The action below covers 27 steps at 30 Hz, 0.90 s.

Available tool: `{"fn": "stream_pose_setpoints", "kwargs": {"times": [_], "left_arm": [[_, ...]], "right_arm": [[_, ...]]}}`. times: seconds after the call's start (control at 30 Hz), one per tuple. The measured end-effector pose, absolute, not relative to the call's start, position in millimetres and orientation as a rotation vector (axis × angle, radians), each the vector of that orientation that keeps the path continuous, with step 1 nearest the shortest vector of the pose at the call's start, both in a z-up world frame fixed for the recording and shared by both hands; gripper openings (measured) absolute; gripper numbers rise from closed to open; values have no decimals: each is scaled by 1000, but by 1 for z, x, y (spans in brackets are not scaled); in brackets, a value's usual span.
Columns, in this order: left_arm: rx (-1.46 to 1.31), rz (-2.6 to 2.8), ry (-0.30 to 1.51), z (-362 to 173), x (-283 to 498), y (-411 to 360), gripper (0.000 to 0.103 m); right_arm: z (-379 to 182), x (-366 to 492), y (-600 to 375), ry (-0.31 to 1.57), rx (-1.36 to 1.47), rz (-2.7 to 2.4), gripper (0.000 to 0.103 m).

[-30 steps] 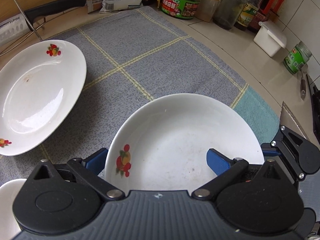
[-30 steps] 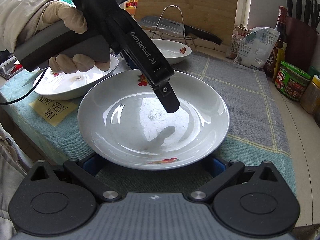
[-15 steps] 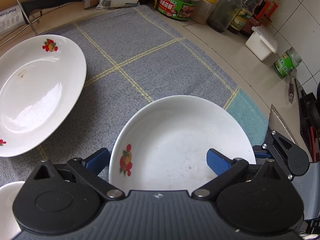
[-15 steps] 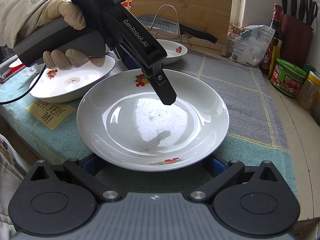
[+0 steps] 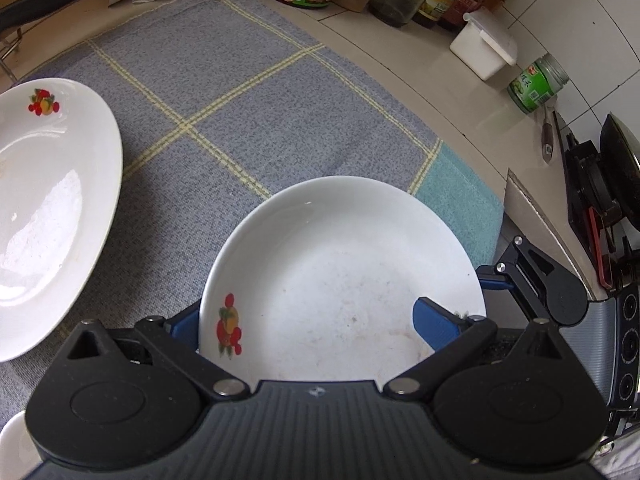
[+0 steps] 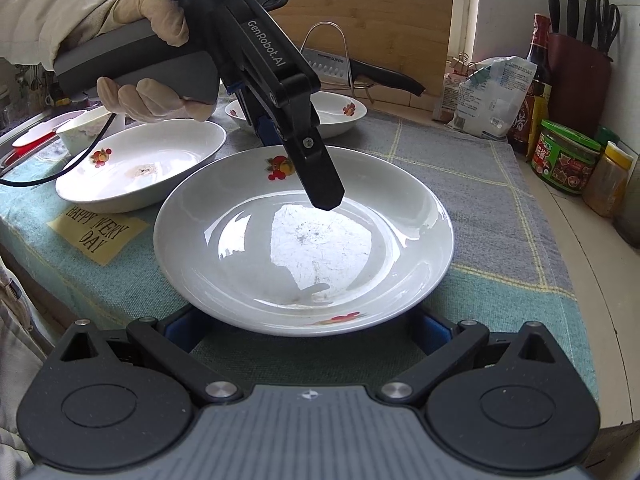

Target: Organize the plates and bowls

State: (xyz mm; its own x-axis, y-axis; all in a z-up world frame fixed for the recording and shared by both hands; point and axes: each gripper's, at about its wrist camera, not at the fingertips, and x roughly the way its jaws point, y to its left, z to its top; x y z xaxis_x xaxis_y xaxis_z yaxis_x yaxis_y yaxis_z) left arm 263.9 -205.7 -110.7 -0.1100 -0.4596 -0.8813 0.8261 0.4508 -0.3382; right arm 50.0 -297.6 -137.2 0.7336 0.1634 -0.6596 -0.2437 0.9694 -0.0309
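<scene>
A white plate with fruit motifs lies on the checked cloth in front of me. My right gripper is open, its blue fingers low on either side of the plate's near rim. A gloved hand holds my left gripper at the far rim. One finger hangs over the plate's inside and the other stays outside the rim. In the left wrist view the plate fills the wide gap of the left gripper, which is open. The right gripper shows at the plate's far side.
A second plate sits to the left and a third behind. That may be the plate in the left wrist view. A small white bowl is far left. Jars, bottles, a knife rack and a bag line the back and right.
The left gripper has drawn back slightly toward the plate's far rim and risen a little. The plate and the right gripper have stayed in place.
</scene>
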Motion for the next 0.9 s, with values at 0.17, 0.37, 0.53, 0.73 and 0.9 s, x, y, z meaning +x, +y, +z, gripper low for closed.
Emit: {"fn": "stream_pose_setpoints", "kwargs": {"times": [0.17, 0.37, 0.53, 0.73, 0.9], "left_arm": [[396, -1145, 1275, -112, 265, -206, 100], [412, -1140, 1311, -115, 267, -210, 100], [404, -1128, 1339, -116, 270, -212, 100], [401, -1129, 1348, -117, 271, -213, 100], [409, -1129, 1342, -117, 271, -213, 99]], "right_arm": [[-138, 49, -298, 700, -113, 213, 103], [-136, 53, -299, 718, -113, 221, 103], [-136, 53, -296, 723, -122, 220, 103], [-135, 57, -298, 743, -117, 230, 103], [-133, 59, -295, 747, -139, 243, 103]]}}
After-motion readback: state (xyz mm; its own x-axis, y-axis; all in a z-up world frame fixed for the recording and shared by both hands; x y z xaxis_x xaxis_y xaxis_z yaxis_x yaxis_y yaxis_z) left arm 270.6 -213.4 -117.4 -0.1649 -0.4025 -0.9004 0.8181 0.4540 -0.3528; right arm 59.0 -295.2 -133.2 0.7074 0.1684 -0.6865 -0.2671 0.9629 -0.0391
